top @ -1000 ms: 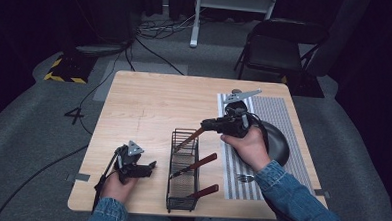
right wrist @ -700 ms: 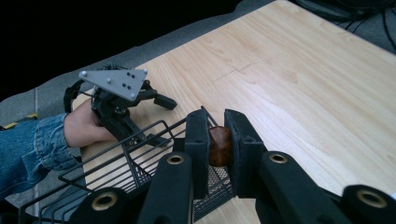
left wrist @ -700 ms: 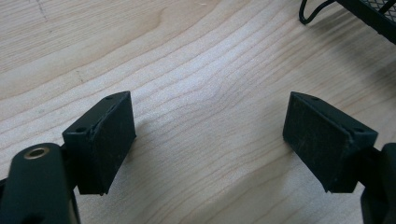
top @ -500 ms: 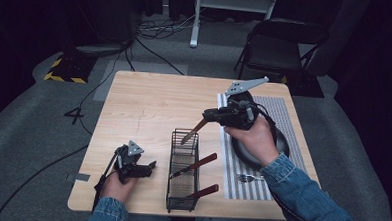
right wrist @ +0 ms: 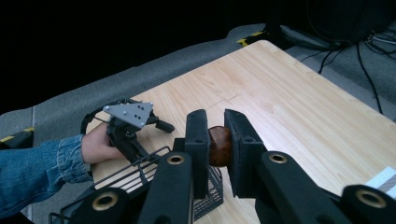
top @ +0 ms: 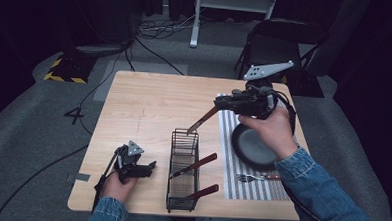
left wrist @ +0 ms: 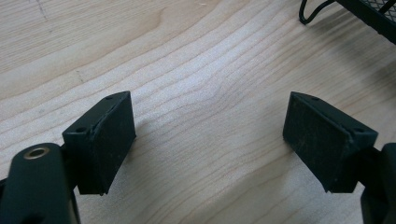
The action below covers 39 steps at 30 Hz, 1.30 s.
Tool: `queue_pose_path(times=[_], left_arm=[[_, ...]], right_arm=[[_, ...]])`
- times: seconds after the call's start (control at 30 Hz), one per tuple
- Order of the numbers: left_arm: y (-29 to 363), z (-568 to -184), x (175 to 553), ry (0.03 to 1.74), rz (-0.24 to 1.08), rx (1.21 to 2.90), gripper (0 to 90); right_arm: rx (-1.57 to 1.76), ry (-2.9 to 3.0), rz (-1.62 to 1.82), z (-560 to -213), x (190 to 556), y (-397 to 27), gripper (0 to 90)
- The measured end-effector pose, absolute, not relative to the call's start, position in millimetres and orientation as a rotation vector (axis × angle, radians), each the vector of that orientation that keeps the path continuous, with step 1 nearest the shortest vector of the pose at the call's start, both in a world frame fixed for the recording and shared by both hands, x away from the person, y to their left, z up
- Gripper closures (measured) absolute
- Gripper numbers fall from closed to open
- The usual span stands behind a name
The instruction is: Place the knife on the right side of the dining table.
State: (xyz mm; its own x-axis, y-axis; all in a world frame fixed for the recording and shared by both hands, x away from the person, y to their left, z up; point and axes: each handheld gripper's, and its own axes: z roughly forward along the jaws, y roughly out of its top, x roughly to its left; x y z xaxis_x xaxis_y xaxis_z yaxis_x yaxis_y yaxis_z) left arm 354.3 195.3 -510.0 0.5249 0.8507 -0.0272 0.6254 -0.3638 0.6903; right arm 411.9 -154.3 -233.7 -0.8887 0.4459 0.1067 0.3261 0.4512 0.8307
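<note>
My right gripper point(top: 220, 102) is raised over the table's right half and shut on the brown wooden handle of a knife point(top: 202, 121). The blade slants down to the left, its tip at the far end of the black wire basket point(top: 172, 169). In the right gripper view the jaws clamp the handle's rounded end point(right wrist: 219, 145). Two more brown-handled utensils point(top: 195, 165) point(top: 202, 192) lie in the basket. My left gripper point(top: 150, 167) rests on the table left of the basket, open, with bare wood between its pads point(left wrist: 107, 140).
A dark plate point(top: 250, 148) sits on a striped mat point(top: 231, 184) at the right, partly under my right hand, with a fork point(top: 253, 177) in front of it. A folding chair point(top: 282, 36) and floor cables stand beyond the far edge.
My right gripper has risen and moved back and to the right with the knife, drawing the blade up from the basket. The left gripper has not moved.
</note>
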Motion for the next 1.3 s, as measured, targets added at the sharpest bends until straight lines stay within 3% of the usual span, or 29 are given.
queue_pose_path(times=[0.53,1.3], left_arm=[[195,-510,354,1.194,0.446,2.112,17.3],[195,-510,354,1.194,0.449,2.112,17.3]], right_arm=[[0.757,2.467,1.408,-200,422,-195,79.9],[1.014,2.375,1.316,-226,490,-249,79.9]])
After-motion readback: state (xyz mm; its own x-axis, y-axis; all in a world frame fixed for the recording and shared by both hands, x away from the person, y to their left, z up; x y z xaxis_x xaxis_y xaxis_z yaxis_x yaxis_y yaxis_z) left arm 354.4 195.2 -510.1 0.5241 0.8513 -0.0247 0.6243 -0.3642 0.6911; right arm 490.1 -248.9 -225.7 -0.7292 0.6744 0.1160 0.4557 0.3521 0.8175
